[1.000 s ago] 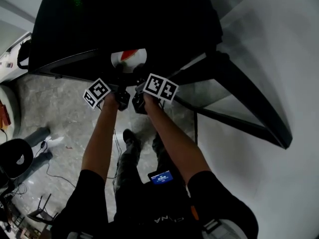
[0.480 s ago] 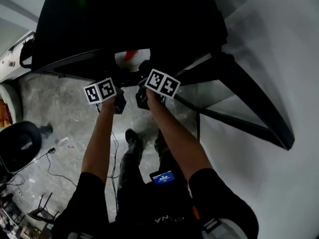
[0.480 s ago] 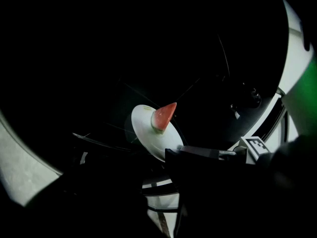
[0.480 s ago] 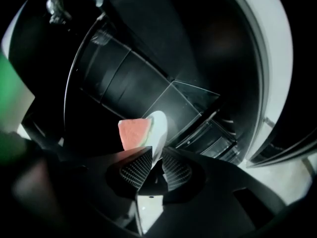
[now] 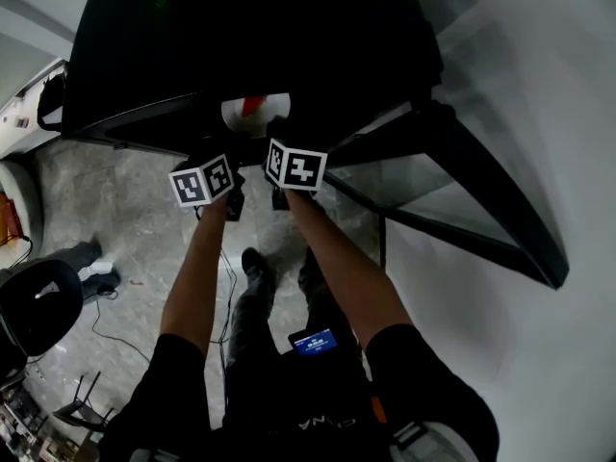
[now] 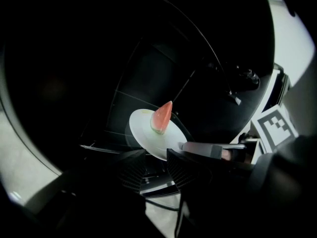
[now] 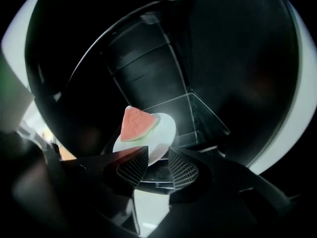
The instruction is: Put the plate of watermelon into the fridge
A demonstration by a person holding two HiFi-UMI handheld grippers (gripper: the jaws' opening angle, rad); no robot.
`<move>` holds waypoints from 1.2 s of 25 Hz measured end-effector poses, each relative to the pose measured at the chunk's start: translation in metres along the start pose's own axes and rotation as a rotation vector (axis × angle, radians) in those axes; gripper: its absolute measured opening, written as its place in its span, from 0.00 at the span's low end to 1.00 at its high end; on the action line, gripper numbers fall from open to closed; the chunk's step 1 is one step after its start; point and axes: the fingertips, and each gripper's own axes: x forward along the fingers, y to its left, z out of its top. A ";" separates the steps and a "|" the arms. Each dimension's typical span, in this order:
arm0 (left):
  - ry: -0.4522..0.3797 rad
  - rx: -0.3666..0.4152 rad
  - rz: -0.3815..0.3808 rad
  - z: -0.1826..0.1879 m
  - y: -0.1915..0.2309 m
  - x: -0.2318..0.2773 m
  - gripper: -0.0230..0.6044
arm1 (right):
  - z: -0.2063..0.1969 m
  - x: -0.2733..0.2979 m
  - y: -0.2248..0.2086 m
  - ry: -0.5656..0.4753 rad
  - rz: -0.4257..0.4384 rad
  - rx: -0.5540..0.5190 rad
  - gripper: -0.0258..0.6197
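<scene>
A white plate (image 5: 252, 114) with one wedge of watermelon (image 5: 253, 105) rests on a shelf inside the dark fridge (image 5: 241, 46). In the left gripper view the plate (image 6: 146, 135) and wedge (image 6: 162, 117) lie just beyond my left gripper (image 6: 154, 167). Its jaws are opening and its pads are clear of the rim. My right gripper (image 7: 157, 170) is opening too, with the plate (image 7: 161, 133) and wedge (image 7: 135, 124) ahead of its pads and nothing pressed between them. In the head view, both the left gripper (image 5: 229, 162) and the right gripper (image 5: 276, 135) are at the fridge's mouth.
The fridge door (image 5: 452, 200) stands open to the right, its glass racks facing me. A pale wall (image 5: 539, 85) fills the right side. On the stone floor (image 5: 125, 219) to the left are a black office chair (image 5: 38, 306), cables and another person's shoes (image 5: 91, 258).
Both grippers' marker cubes have shifted slightly in front of the fridge, while the plate stays in place on the shelf. The chair and shoes at the left have moved.
</scene>
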 end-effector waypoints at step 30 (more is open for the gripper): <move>0.100 0.431 0.137 0.023 0.018 0.042 0.23 | 0.019 0.044 -0.009 0.107 -0.041 -0.428 0.23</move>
